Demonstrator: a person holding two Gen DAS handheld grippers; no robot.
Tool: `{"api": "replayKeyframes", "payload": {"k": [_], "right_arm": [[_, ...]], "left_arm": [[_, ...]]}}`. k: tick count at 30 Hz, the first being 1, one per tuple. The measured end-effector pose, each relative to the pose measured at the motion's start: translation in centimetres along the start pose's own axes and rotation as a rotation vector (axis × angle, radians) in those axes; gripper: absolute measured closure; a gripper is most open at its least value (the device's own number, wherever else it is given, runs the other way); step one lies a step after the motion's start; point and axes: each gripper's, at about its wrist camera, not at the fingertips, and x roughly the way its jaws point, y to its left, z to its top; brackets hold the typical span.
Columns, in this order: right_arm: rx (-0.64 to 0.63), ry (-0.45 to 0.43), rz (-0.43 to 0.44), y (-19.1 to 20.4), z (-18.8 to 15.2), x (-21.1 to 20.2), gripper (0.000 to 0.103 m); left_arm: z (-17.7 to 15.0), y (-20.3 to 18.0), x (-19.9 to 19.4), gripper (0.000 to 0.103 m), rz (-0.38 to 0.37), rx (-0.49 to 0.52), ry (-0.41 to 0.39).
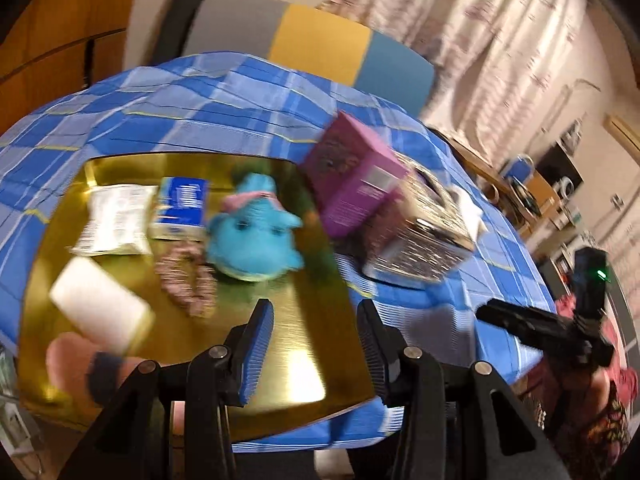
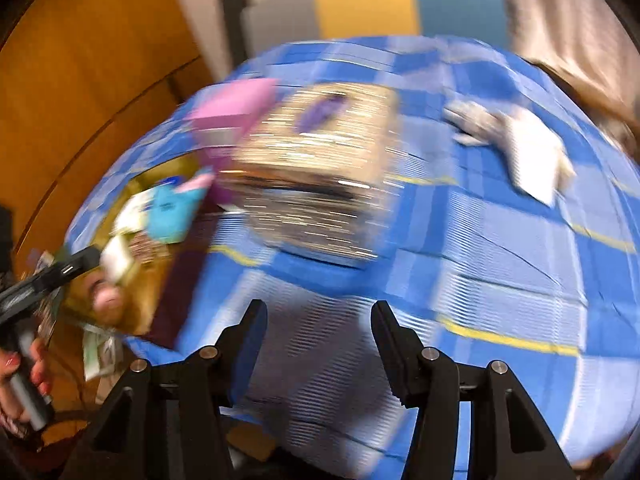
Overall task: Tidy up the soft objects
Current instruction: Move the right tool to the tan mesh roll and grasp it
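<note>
A gold tray [image 1: 280, 360] lies on the blue plaid cloth and holds a blue plush toy [image 1: 252, 236], a patterned scrunchie [image 1: 188, 280], a blue-and-white tissue pack [image 1: 182, 208], a white packet [image 1: 114, 220] and a white roll [image 1: 100, 312]. My left gripper [image 1: 314, 312] hovers open over the tray's near part with nothing between its fingers. My right gripper [image 2: 320, 320] stands open over bare cloth, also holding nothing. A white and grey soft cloth piece [image 2: 532, 160] lies at the far right of the table. The right wrist view is heavily blurred.
A purple box [image 1: 352, 184] leans on a glittery box [image 1: 420, 236] just right of the tray. The table's near edge [image 1: 304, 446] is close. A striped chair back [image 1: 320, 44] stands behind the table. A hand with red nails [image 2: 24, 368] holds the left tool.
</note>
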Motion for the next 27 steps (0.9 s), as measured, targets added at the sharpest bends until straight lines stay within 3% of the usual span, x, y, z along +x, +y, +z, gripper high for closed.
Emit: {"api": "replayKeyframes", "payload": {"k": [7, 16, 27], "right_arm": [[0.154, -0.011, -0.146, -9.1, 0.4, 0.4, 0.048], [0.32, -0.07, -0.226, -17.9, 3.9, 0.9, 0.048], [0.448, -0.117, -0.262, -25.6, 13.6, 5.3, 0.054]], "left_arm": [[-0.8, -6.2, 2.2, 0.059, -0.09, 0.113, 0.065], [-1.9, -13.1, 5.5, 0.059, -0.15, 0.241, 0.158], [-1.7, -17.0, 7.7, 0.059, -0.163, 0.308, 0.198]]}}
